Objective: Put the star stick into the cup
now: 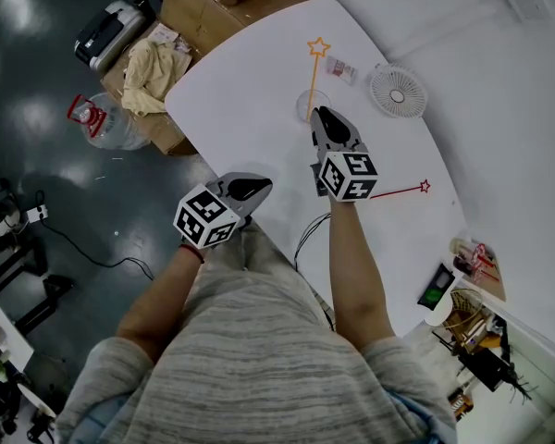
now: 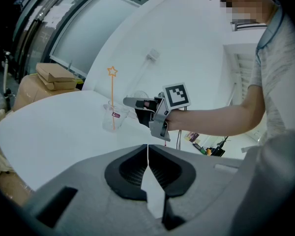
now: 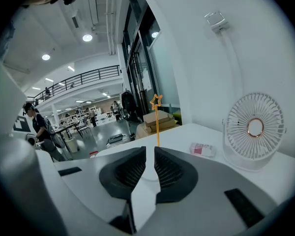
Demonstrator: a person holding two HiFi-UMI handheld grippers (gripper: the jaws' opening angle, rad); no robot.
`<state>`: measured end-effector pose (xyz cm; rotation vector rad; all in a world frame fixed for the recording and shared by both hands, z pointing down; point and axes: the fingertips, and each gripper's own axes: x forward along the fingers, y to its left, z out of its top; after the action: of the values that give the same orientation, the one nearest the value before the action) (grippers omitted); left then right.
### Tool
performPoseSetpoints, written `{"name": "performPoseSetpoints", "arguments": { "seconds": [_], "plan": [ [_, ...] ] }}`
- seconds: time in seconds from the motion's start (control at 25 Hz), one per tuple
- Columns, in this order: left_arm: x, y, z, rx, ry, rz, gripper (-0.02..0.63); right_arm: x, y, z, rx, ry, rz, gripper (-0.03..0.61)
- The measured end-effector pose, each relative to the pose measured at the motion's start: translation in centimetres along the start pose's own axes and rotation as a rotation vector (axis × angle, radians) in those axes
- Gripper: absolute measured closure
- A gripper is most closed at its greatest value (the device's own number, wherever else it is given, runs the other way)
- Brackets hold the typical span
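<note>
The orange star stick [image 1: 314, 77] is seen standing in the clear cup [image 1: 312, 106], its star well above the rim and its shaft leaning slightly, so this part of the task is judged done. The cup is set on the white table [image 1: 259, 81], and the right gripper [image 1: 320, 115] is held just beside it; its jaws are drawn almost together with only a slim slit between them, and nothing is pinched there, the stick being seen beyond the tips. The left gripper [image 1: 264, 185] is kept well back over the table edge, its jaws pressed together on nothing. A second, red star stick [image 1: 398, 191] is left lying on the table to the right. The cup is judged light and top-heavy with so tall a stick in it: it could be tipped, or the stick flicked out, if the right gripper is swung sideways as it is withdrawn. A small dark label on the cup [image 2: 116, 115] and pink print on a packet [image 1: 341, 70] beside the fan [image 1: 397, 91] cannot be read.
</note>
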<state>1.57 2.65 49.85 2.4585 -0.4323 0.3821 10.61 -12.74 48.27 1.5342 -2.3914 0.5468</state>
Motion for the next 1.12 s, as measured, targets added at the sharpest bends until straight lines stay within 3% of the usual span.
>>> {"name": "performPoseSetpoints", "arguments": {
  "seconds": [0.68, 0.96, 1.12],
  "plan": [
    [1.5, -2.9, -0.3, 0.047, 0.03, -0.054, 0.597, -7.7, 2.1, -0.4, 0.037, -0.064, -0.014, 0.558],
    [3.0, -4.4, -0.7, 0.063, 0.057, -0.085, 0.597, -12.0, -1.2, -2.7, 0.089, -0.04, -0.079, 0.558],
    [4.0, -5.3, -1.1, 0.071, 0.077, -0.113, 0.597, -15.0, -4.8, -5.5, 0.133, 0.025, -0.171, 0.558]
  ]
}}
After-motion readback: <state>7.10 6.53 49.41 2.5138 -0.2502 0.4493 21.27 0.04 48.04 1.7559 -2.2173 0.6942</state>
